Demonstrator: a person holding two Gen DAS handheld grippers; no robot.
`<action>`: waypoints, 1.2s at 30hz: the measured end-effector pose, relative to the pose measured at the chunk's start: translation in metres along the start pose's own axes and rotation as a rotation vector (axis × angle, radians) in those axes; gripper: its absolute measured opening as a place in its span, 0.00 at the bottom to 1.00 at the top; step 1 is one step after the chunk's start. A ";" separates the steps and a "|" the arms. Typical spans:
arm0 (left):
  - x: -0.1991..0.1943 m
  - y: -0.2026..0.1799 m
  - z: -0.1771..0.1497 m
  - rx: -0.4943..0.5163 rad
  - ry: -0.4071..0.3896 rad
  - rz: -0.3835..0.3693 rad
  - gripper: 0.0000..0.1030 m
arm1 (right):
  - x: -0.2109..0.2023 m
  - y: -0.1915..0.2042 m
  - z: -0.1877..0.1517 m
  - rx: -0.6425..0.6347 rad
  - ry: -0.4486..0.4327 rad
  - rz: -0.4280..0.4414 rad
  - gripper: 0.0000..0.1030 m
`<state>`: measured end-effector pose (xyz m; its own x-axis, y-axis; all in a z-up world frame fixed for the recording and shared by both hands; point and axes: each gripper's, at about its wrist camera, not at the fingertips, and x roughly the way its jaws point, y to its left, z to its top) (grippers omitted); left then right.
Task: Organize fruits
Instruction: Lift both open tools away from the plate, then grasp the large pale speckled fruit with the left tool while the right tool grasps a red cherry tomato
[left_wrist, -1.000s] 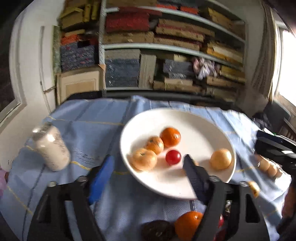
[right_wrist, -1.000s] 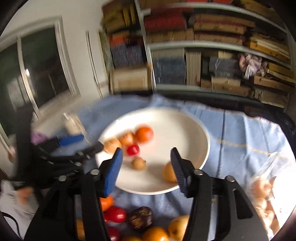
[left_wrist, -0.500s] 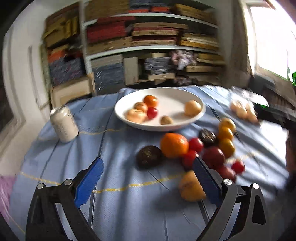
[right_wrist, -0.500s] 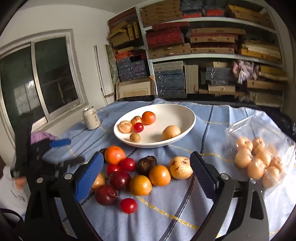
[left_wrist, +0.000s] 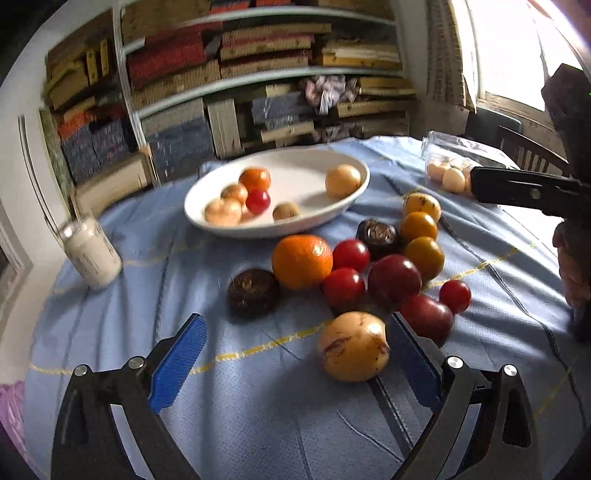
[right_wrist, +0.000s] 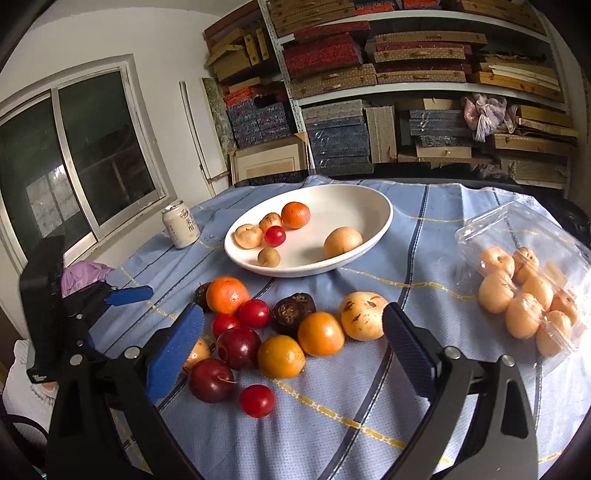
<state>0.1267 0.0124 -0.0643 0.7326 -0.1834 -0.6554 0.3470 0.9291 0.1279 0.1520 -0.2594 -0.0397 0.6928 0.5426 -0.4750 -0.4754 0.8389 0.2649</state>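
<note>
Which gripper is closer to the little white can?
Left. The left gripper hovers over the cloth on the can's side of the fruit pile. The right gripper is beyond the pile, near the plastic fruit box.

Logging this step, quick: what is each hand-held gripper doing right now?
Left hand-held gripper: open, holding nothing; a yellow fruit lies loose beside its right finger.
Right hand-held gripper: jaws opening, holding nothing.

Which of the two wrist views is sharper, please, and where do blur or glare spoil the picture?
The right wrist view is sharper: the white can shows crisp print. In the left wrist view that can and the shelves are smeared, and the window is blown out. Both bend the shelves at the edges.
</note>
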 end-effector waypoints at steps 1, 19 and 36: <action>0.002 0.002 -0.001 -0.014 0.016 -0.019 0.95 | 0.001 0.000 0.000 0.001 0.004 -0.002 0.93; 0.015 0.042 -0.005 -0.111 0.089 0.180 0.97 | 0.004 -0.002 -0.001 0.011 0.020 -0.006 0.93; 0.019 0.038 -0.005 -0.151 0.100 0.010 0.96 | 0.003 0.011 -0.002 -0.027 0.054 0.044 0.93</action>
<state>0.1504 0.0459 -0.0758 0.6711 -0.1478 -0.7265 0.2427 0.9697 0.0269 0.1478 -0.2482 -0.0398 0.6410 0.5755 -0.5078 -0.5200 0.8123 0.2642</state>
